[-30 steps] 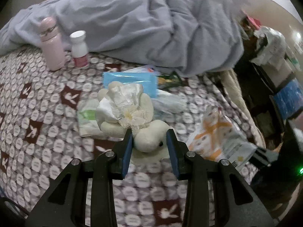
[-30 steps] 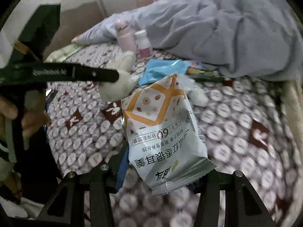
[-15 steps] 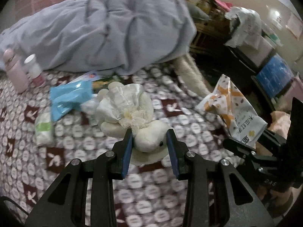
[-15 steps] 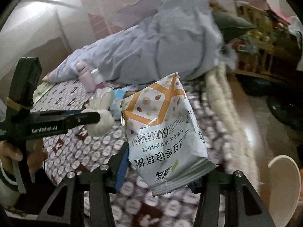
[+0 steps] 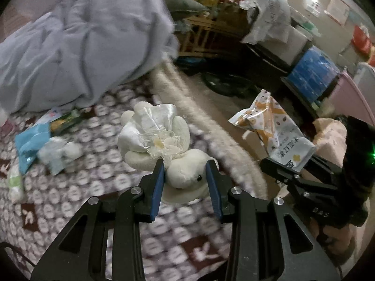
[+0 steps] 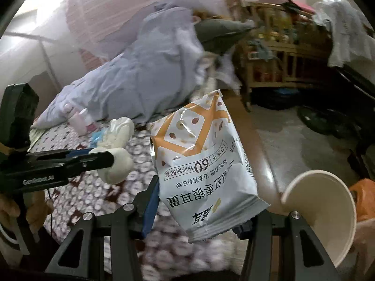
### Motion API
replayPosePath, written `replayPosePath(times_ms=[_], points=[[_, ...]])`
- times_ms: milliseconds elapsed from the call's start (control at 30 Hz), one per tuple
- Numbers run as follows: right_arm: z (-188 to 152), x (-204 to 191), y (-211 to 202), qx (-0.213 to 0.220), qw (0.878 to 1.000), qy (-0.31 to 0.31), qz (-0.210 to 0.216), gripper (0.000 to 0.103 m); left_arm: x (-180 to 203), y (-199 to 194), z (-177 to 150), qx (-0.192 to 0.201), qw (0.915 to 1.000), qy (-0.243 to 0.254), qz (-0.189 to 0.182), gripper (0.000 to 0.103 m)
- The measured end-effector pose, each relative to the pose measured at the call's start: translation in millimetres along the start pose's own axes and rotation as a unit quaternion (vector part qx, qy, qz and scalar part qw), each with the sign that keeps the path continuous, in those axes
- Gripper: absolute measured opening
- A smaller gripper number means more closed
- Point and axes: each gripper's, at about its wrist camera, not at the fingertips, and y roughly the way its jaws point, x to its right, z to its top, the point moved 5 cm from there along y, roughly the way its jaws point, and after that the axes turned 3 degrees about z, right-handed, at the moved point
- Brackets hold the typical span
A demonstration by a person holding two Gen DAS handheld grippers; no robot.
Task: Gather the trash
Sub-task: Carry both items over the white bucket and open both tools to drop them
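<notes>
Left gripper (image 5: 186, 182): fingers clamped on plush toy (image 5: 168, 154), lifted off bed (image 5: 70, 210), likely for carrying. Right gripper (image 6: 199, 213): fingers pinching snack bag (image 6: 201, 164) by bottom edge, so it hangs clear beside bin (image 6: 328, 210), probably the drop point. Blue wrapper (image 5: 30, 145) on bed, uncollected.

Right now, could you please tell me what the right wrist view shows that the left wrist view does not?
Only the right wrist view shows the paper cup and pink bottle. Only the left wrist view shows the blue wrapper and blue box. Both show the snack bag in the right claw, the plush toy in the left claw, and the grey blanket.
</notes>
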Motion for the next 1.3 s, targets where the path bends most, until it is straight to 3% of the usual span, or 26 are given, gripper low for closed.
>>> replayPosePath(times_ms=[367,767,967,1033,1067,1100,1200,1300], points=[[-19,86,-30,0.009,0.995,0.071,-0.068,0.05,94,44,16,-0.023,0.9958,0.069,-0.056,0.033],[-48,174,-50,0.004,0.979,0.156,-0.13,0.052,162,97,17,-0.064,0.9866,0.1,-0.112,0.033],[-57,204,-52,0.004,0.969,0.192,-0.156,0.056,184,111,21,-0.06,0.9835,0.1,-0.138,0.036],[-58,210,-53,0.006,0.966,0.2,-0.166,0.065,184,114,21,-0.06,0.9817,0.098,-0.152,0.038],[-58,213,-54,0.01,0.964,0.206,-0.168,0.07,185,115,21,-0.061,0.9815,0.097,-0.153,0.045],[-59,214,-55,0.013,0.963,0.21,-0.167,0.074,185,116,21,-0.061,0.9819,0.097,-0.151,0.054],[-60,216,-53,0.012,0.961,0.218,-0.169,0.075,179,117,20,-0.065,0.983,0.091,-0.146,0.056],[-58,209,-43,0.001,0.964,0.212,-0.157,0.075,168,115,20,-0.06,0.9871,0.089,-0.118,0.056]])
